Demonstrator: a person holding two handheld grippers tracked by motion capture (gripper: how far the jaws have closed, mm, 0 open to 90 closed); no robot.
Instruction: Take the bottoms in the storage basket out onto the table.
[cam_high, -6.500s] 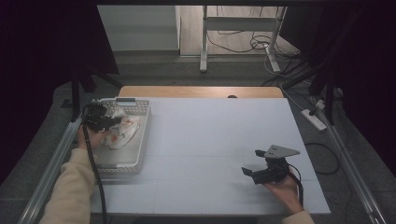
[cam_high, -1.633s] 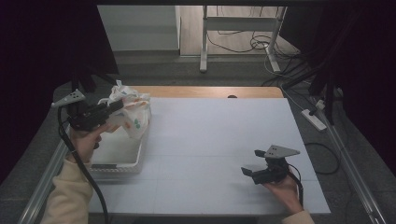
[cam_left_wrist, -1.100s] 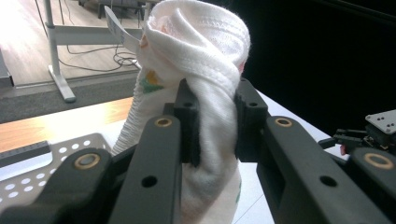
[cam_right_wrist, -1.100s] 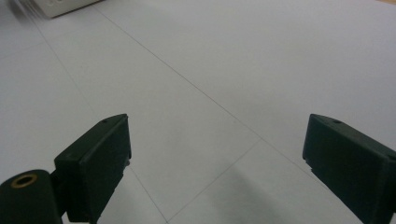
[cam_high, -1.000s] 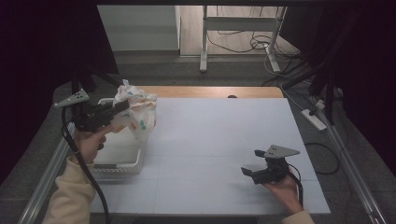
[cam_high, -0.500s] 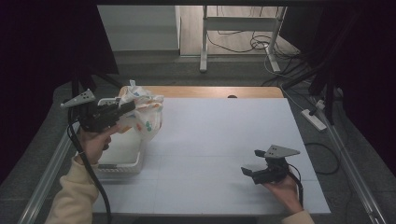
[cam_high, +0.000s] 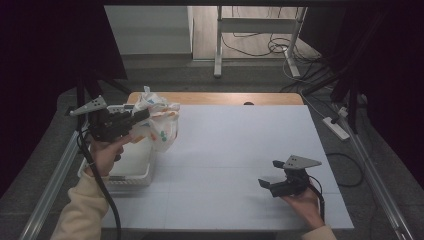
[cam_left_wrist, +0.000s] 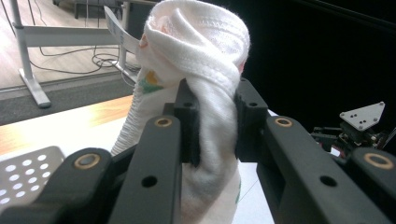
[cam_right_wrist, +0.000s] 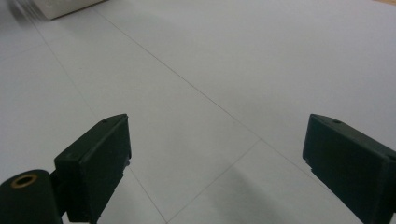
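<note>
Left gripper (cam_left_wrist: 215, 126) clamped on white patterned cloth (cam_left_wrist: 205, 70), right gripper (cam_right_wrist: 217, 163) jaws wide apart, empty

A white-topped bench (cam_high: 235, 150), its wooden far edge left bare, carries a white perforated basket (cam_high: 131, 167) at its left edge, while the rest of its faintly lined surface lies open and bare.

My left gripper (cam_left_wrist: 215, 126) hides the middle of the cloth (cam_left_wrist: 201, 70), whose lower end runs off the frame. My arm covers part of the basket (cam_high: 131, 172). The cloth's print is too small to read from above.
</note>
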